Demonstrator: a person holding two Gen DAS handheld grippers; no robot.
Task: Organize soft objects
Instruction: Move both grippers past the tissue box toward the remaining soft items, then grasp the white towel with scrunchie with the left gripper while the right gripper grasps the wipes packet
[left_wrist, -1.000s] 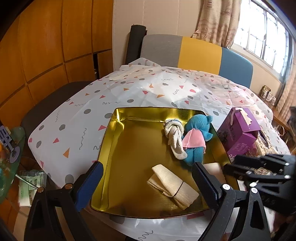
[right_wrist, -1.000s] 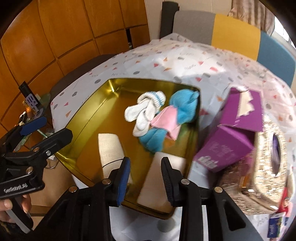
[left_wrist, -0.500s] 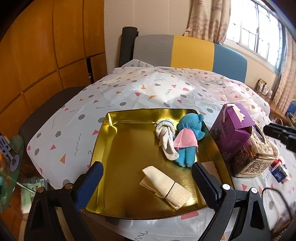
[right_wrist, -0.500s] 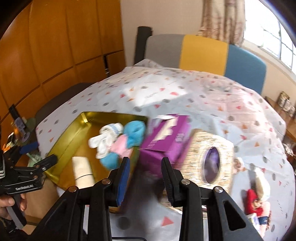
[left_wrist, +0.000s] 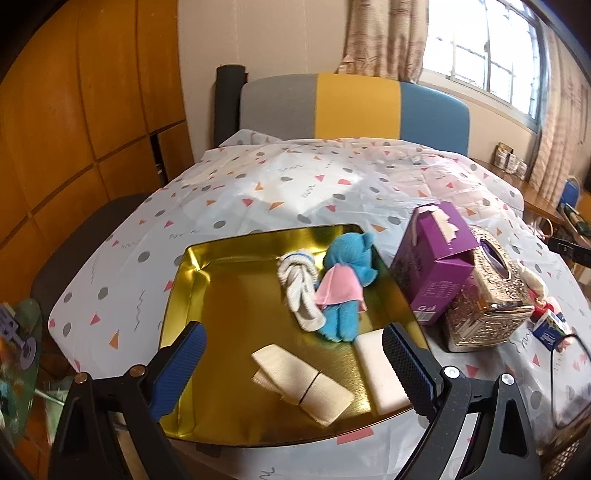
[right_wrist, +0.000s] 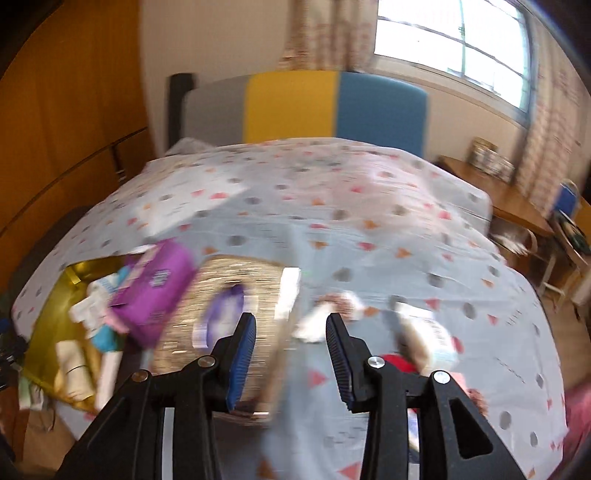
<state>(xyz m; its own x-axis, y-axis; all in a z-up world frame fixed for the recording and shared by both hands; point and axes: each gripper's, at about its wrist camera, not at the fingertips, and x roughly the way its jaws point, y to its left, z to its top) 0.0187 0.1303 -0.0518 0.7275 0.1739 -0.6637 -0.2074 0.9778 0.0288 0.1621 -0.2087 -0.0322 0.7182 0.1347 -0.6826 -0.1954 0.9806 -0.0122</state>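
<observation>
A gold tray (left_wrist: 207, 273) on the table holds a blue plush toy in a pink dress (left_wrist: 345, 288), a white sock (left_wrist: 299, 288), a folded beige cloth (left_wrist: 303, 382) and a white pad (left_wrist: 380, 365). My left gripper (left_wrist: 293, 362) is open and empty above the tray's near edge. My right gripper (right_wrist: 290, 343) is open and empty, over the table right of the tray (right_wrist: 48, 321); this view is blurred. A small white soft toy (right_wrist: 325, 317) and a red-clothed one (right_wrist: 400, 363) lie just beyond its fingers.
A purple carton (left_wrist: 434, 260) and an ornate gold tissue box (left_wrist: 487, 302) stand right of the tray. A small blue packet (left_wrist: 550, 328) and a black cable (left_wrist: 554, 365) lie further right. A grey, yellow and blue sofa back (left_wrist: 354, 107) stands behind the table.
My right gripper has swung right, away from the tray, towards the small toys past the tissue box, and has opened wider. My left gripper has pulled back and up slightly.
</observation>
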